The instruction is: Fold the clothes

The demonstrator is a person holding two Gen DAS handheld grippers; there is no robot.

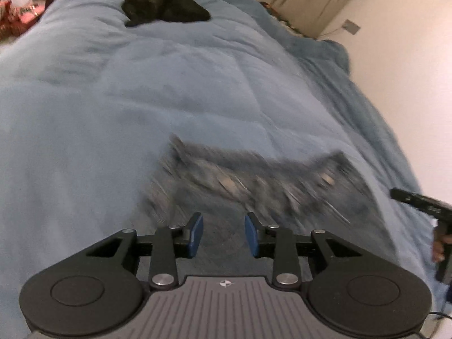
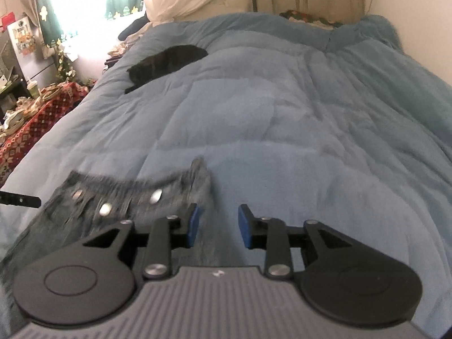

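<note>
I see both tools, left tool [image 1: 223, 236] and right tool [image 2: 217, 225], parted and empty, behind the blurred dark-grey studded garment [image 1: 254, 180] on the soft blue quilted bed [image 1: 141, 99].

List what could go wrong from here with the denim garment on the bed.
1. Both tools, left and right, stand open with nothing clamped, so the denim garment may settle crooked on the blue comforter.
2. The soft, rumpled comforter could let folds shift.
3. The metal buttons look bunched, which may leave a lumpy crease.
</note>
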